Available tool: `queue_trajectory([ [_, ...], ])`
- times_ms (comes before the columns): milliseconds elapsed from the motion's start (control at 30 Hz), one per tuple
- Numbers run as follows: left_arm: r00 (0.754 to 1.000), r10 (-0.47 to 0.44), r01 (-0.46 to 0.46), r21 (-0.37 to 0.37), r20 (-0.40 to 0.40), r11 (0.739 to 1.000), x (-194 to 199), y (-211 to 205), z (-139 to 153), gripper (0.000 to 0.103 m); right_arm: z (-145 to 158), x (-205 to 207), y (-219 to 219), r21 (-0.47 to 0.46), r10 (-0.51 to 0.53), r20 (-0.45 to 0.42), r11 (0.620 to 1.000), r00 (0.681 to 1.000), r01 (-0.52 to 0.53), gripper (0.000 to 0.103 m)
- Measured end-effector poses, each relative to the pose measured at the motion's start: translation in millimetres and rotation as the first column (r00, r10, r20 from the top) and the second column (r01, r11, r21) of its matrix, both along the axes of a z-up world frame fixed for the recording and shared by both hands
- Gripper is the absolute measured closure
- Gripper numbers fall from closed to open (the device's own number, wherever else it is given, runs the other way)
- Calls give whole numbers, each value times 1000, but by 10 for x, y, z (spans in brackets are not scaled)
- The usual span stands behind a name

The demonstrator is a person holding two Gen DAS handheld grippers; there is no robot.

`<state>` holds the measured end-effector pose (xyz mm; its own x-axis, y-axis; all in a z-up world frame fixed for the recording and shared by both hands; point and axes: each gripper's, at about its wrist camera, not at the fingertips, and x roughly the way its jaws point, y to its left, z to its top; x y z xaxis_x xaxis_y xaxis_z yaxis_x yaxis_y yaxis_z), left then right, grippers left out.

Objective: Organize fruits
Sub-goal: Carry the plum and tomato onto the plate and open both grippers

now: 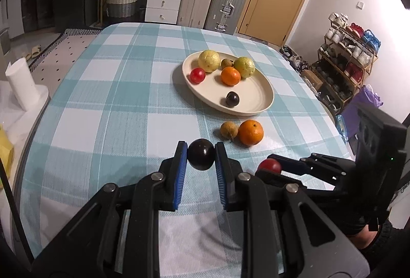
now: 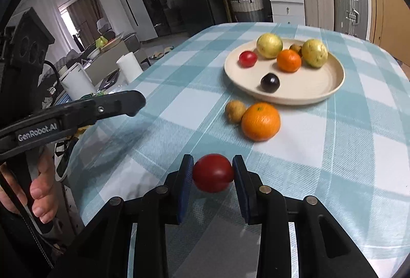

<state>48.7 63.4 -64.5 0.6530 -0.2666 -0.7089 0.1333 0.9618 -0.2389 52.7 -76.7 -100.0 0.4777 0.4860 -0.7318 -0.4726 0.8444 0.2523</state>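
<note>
My left gripper [image 1: 201,157] is shut on a dark plum [image 1: 201,154], held just above the checked tablecloth. My right gripper [image 2: 212,171] is shut on a red tomato [image 2: 213,172], which also shows at the right of the left wrist view as the red tomato [image 1: 269,166]. Farther on stands a cream plate [image 1: 258,98] holding two yellow-green guavas, a small brown fruit, an orange, a red tomato and a dark plum [image 1: 232,99]. On the cloth in front of the plate lie a big orange [image 1: 250,132] and a small brown fruit [image 1: 228,129], touching each other.
The table [image 1: 115,88] wears a blue and white checked cloth. A white paper roll [image 1: 21,84] stands off its left edge. Suitcases, white drawers and a door line the far wall. A shoe rack [image 1: 346,65] stands on the right. A hand [image 2: 38,191] holds the left gripper's handle.
</note>
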Motion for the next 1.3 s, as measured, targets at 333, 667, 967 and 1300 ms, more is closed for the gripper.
queue_trajectory([
  [333,999,-51,51,20,10,998,463,-212,113,84,217,292,-270,9,-65,42,998,997,65,71],
  [667,996,-84,84,13,2,996,1074,-413,149,84,351,748,-444,-1,-115,76,993,990,115,71],
  [967,996,-83,83,17,-32,996,1658,-535,39,84,368,1177,-456,-72,-183,106,979,977,191,71],
  [1300,994,-75,77,19,-74,997,2036,-610,-180,84,265,1502,-372,-161,-192,146,963,970,215,71],
])
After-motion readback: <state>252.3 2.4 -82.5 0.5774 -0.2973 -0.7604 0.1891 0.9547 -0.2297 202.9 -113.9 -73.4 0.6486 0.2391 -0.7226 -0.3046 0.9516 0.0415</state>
